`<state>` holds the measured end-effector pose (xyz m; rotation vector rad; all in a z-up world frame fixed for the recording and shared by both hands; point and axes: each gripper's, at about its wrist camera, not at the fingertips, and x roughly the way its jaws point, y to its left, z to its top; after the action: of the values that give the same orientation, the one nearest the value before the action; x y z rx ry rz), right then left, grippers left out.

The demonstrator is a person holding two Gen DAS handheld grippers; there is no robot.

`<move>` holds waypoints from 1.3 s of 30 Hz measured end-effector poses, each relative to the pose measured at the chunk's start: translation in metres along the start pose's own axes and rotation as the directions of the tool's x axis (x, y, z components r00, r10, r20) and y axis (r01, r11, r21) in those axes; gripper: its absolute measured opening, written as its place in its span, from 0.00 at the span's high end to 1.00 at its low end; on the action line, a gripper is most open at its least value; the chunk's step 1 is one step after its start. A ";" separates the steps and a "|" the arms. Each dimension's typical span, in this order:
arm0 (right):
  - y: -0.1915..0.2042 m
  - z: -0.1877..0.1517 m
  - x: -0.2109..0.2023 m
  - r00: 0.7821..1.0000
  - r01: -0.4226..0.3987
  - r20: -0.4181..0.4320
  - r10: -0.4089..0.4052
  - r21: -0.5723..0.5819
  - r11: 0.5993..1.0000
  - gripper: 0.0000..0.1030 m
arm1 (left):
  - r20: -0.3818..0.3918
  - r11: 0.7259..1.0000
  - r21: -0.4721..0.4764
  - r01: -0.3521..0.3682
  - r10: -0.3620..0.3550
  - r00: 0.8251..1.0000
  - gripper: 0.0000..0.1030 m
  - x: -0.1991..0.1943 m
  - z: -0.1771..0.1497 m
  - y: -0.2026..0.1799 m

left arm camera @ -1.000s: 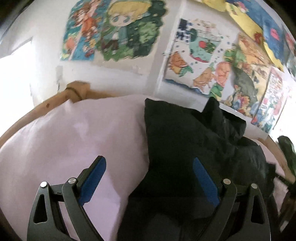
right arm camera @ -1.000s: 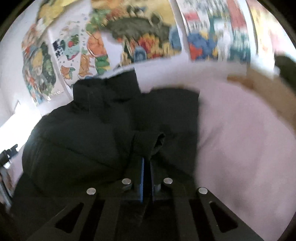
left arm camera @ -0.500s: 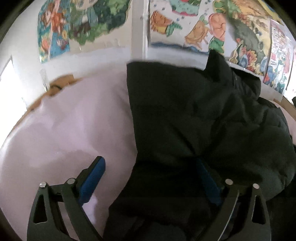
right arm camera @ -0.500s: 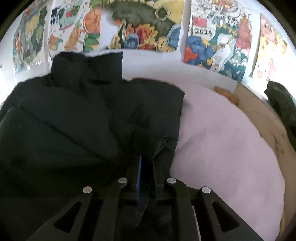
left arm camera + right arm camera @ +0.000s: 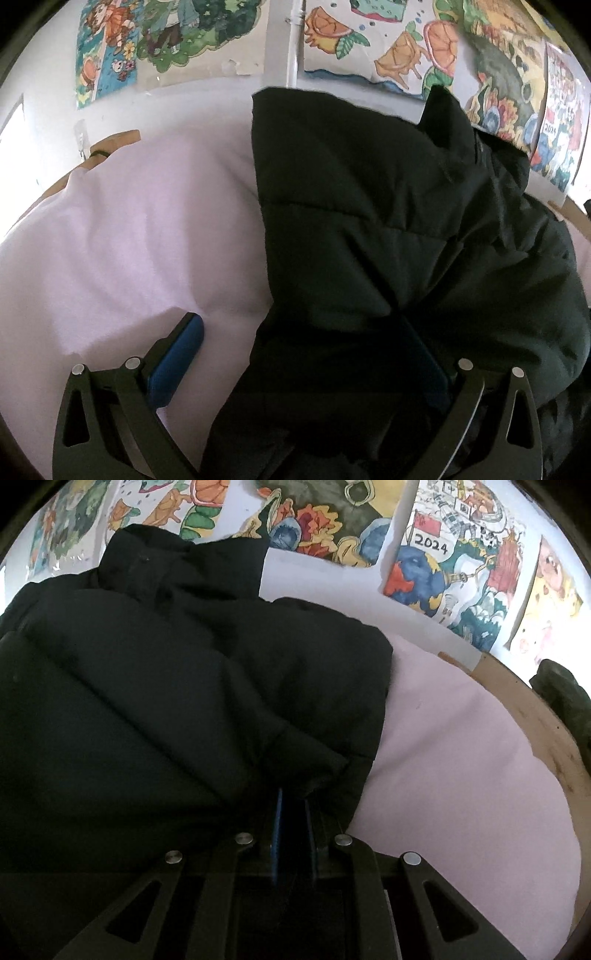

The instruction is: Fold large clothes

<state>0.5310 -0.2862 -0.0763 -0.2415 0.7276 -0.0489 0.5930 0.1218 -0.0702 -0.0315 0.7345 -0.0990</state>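
**Black puffer jacket lies folded on the pink sheet, one gripper wide, one pinched**

Black puffer jacket now fills more of both views than it did a second ago: the wall posters have slid toward the top of each picture and the quilted cloth sits closer under the cameras. In the left wrist view the jacket's straight left edge, which before ended short of the wall, now reaches up over the foot of the wall.

The left hand-held gripper stands spread as wide as it goes. Its left blue pad rests over the bare pink sheet, and its right pad is half lost against the dark cloth. A fold of the jacket lies between the two, but neither pad presses on it.

The right hand-held gripper is nearly closed, its blue pads parted by a narrow slot, with a bunched flap of the jacket gathered right at the tips; it appears to pinch that flap.

The jacket is matte black with horizontal quilting seams, doubled over itself into a thick, puffy heap, its collar standing up against the wall. It lies on the pink sheet, which covers a surface with a wooden rim. Colourful drawings hang on the white wall behind.
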 end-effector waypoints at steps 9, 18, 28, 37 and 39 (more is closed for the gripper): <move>-0.044 0.035 -0.062 0.977 -0.153 0.172 0.127 0.148 0.977 0.22 | 0.168 0.996 -0.021 0.091 -0.086 0.982 0.01 -0.066 0.025 -0.008; -0.042 0.133 -0.020 0.943 -0.332 0.108 0.314 0.338 0.881 0.20 | 0.117 0.983 -0.011 0.186 -0.183 0.976 0.01 -0.037 0.124 -0.068; -0.025 0.210 0.083 0.962 -0.268 0.102 0.253 0.539 0.798 0.32 | 0.138 0.974 -0.045 0.224 -0.216 0.967 0.01 0.026 0.187 -0.089; -0.020 0.197 0.082 0.917 -0.398 0.191 0.350 0.501 0.769 0.89 | 0.169 0.889 -0.203 0.412 -0.382 0.908 0.01 0.041 0.174 -0.060; -0.015 0.193 0.062 0.914 -0.405 0.204 0.350 0.408 0.819 0.90 | 0.179 0.848 -0.253 0.466 -0.432 0.884 0.01 0.039 0.175 -0.050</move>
<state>0.7059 -0.2703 0.0257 0.3412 0.6140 0.1794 0.7357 0.0668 0.0369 -0.4919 0.6079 -0.4369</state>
